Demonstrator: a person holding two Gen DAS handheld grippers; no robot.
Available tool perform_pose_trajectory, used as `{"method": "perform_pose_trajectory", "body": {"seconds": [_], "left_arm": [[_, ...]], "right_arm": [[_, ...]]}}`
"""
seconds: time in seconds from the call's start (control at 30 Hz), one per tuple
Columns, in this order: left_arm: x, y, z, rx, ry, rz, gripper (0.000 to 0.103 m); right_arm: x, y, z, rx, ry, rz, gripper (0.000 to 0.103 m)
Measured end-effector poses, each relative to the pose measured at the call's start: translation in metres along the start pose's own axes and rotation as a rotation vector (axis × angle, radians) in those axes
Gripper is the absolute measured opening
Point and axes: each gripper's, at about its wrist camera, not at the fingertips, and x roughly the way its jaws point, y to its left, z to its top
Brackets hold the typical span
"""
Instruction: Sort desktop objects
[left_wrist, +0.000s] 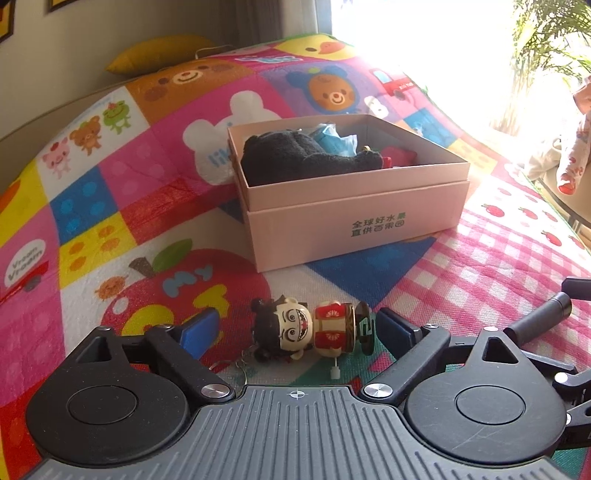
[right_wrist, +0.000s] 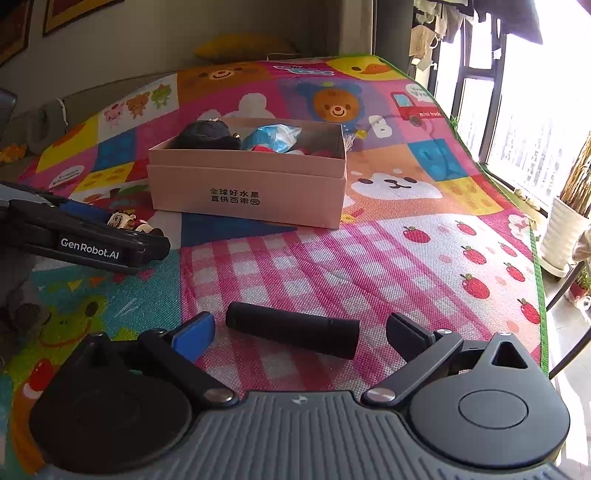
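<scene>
On the patterned mat (right_wrist: 424, 258), at nine o'clock, the left gripper (left_wrist: 291, 328) stands spread around one toy figure (left_wrist: 314, 330) lying flat, untouched. At twelve sits one pink box (right_wrist: 247, 188). Nearer, the right gripper (right_wrist: 299, 332) gapes around one black cylinder (right_wrist: 293, 332).

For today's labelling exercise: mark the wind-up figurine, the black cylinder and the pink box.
wind-up figurine (left_wrist: 295, 328), left wrist view, on its face.
black cylinder (right_wrist: 291, 332), right wrist view, mid-barrel.
pink box (right_wrist: 243, 192), right wrist view, on its front wall.
</scene>
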Motion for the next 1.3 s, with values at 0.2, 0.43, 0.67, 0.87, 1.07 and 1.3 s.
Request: {"method": "perform_pose_trajectory", "body": {"seconds": [0.2,0.43,0.67,0.87,1.07,1.3], "left_arm": [[-0.001,-0.006,-0.002,0.029,-0.014,-0.008,0.070],[-0.017,-0.006,-0.005,0.033,-0.025,0.000,0.070],[-0.049,0.003,-0.017,0.001,-0.029,-0.012,0.070],[-0.060,0.004,-0.026,-0.015,-0.023,-0.028,0.070],[-0.076,0.001,-0.026,-0.008,-0.060,-0.038,0.070],[-0.104,-0.008,0.012,0.088,-0.194,-0.036,0.070]], "right_arm": [[-0.001,0.001,-0.001,-0.009,-0.006,-0.012,0.099],[0.000,0.003,0.000,-0.015,-0.001,-0.029,0.099],[0.002,0.005,0.004,0.000,0.020,-0.052,0.096],[-0.003,0.018,0.008,-0.044,0.030,-0.047,0.076],[-0.018,0.009,0.016,-0.014,0.049,-0.014,0.076],[-0.070,-0.021,0.061,-0.019,-0.106,-0.034,0.076]]}}
